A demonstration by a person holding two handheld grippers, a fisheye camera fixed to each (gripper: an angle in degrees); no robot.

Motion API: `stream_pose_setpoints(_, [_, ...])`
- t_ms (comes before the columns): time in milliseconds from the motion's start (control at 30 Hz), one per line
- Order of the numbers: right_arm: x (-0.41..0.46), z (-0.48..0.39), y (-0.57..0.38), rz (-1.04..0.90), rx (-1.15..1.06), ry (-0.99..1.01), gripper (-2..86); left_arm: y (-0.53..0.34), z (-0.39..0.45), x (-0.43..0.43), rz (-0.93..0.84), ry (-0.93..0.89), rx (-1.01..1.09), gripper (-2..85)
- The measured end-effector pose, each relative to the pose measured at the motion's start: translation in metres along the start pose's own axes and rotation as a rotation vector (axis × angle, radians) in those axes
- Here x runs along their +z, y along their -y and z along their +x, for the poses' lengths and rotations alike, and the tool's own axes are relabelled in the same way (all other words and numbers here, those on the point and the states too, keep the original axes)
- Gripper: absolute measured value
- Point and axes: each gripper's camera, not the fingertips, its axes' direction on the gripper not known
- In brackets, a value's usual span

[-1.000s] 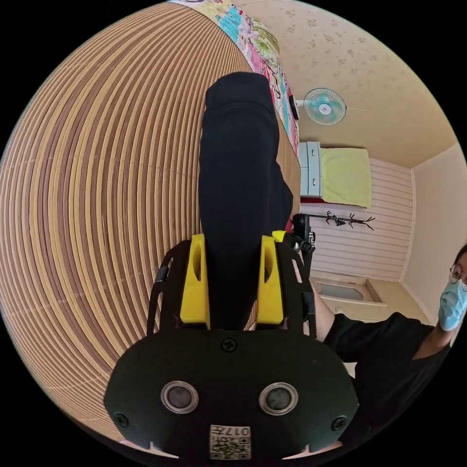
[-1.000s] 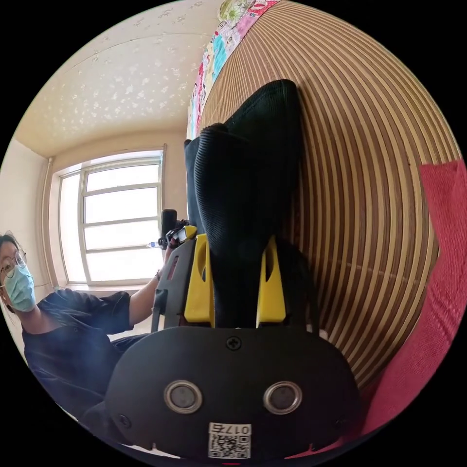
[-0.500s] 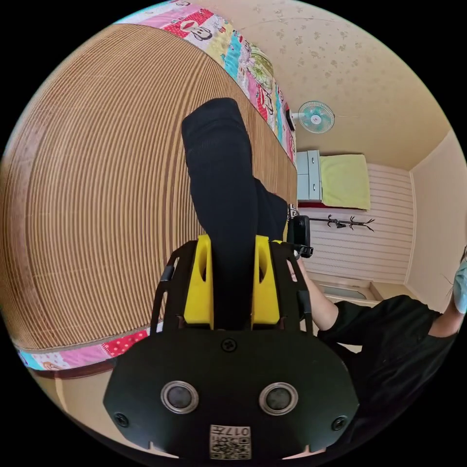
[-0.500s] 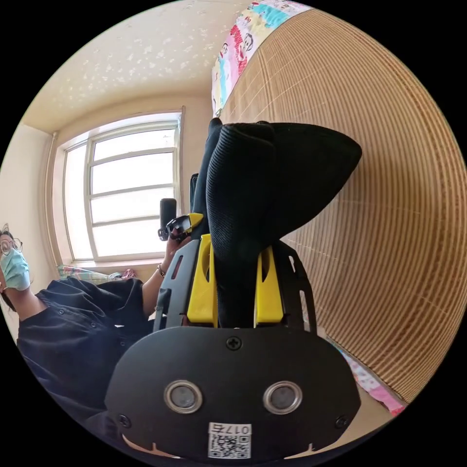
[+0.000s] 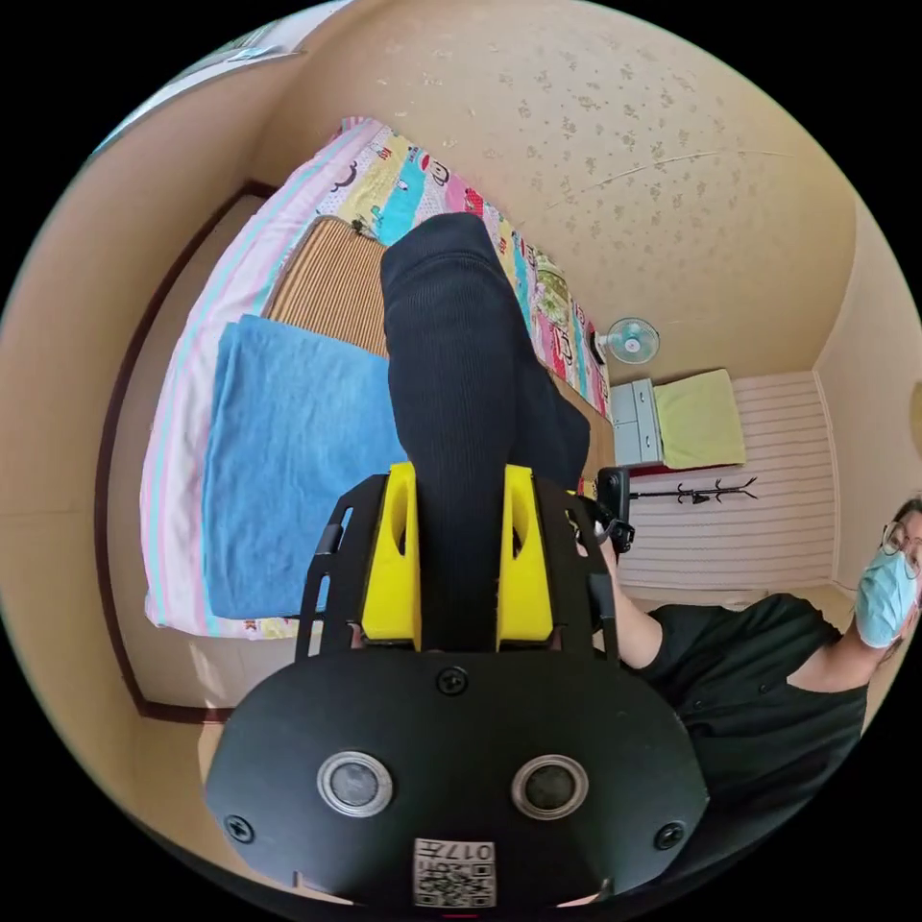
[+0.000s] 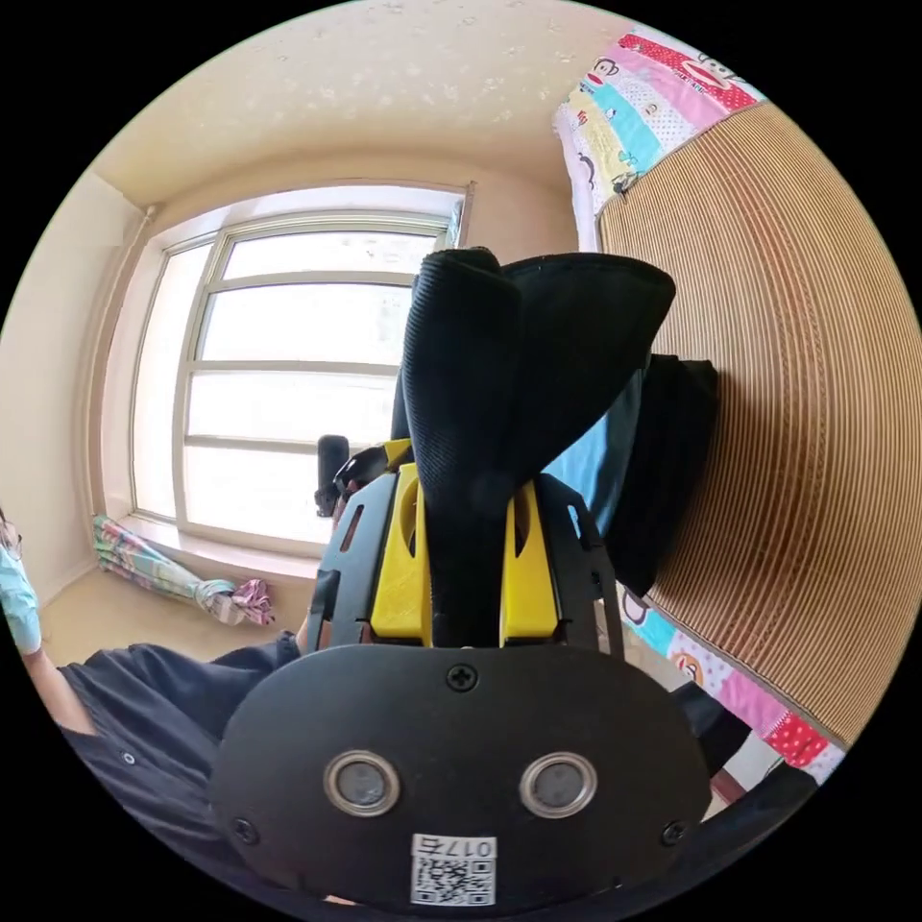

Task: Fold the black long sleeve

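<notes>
Left gripper view: gripper [image 5: 459, 562] clamps black long sleeve [image 5: 461, 384].

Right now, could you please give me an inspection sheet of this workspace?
Surface: striped bamboo mat over a cartoon-print bed sheet.
Job's things: black long sleeve, bunched between both grippers, lifted above the bed.
Clutter: blue towel on the bed.
Grippers: left gripper and right gripper, each clamped on the garment.
Cables: nothing seen.
Surroundings: window, wall fan, coat rack, person.
</notes>
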Motion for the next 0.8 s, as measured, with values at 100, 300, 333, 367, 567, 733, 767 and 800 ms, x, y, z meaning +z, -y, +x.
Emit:
stream_pose_setpoints(100, [0.074, 0.007, 0.021, -0.004, 0.075, -0.154, 11.8, 0.006, -0.058, 0.032, -0.036, 0.042, -0.056, 13.7])
stream_pose_setpoints(300, [0.133, -0.002, 0.025, -0.053, 0.042, -0.39, 13.7, -0.048, -0.117, 0.105, 0.02, 0.119, -0.205, 16.4])
stream_pose_setpoints(333, [0.131, -0.01, 0.023, -0.047, 0.021, -0.413, 13.7, -0.064, -0.111, 0.106, 0.07, 0.121, -0.201, 16.3])
stream_pose_setpoints(367, [0.127, -0.026, 0.019, -0.044, -0.014, -0.452, 13.5, -0.073, -0.108, 0.106, 0.093, 0.137, -0.205, 16.2])
stream_pose_setpoints(567, [0.063, -0.082, 0.01, -0.042, -0.082, -0.581, 11.3, -0.165, -0.07, 0.098, 0.267, 0.252, -0.23, 13.6])
stream_pose_setpoints(733, [-0.029, -0.147, -0.001, 0.063, -0.099, -0.744, 8.5, -0.221, 0.03, 0.121, 0.349, 0.489, -0.023, 10.1])
stream_pose_setpoints(767, [-0.05, -0.168, -0.006, 0.103, -0.115, -0.798, 8.1, -0.224, 0.043, 0.127, 0.363, 0.505, 0.006, 9.9])
stream_pose_setpoints(800, [-0.069, -0.191, -0.011, 0.142, -0.148, -0.85, 7.7, -0.23, 0.069, 0.139, 0.397, 0.528, 0.066, 9.6])
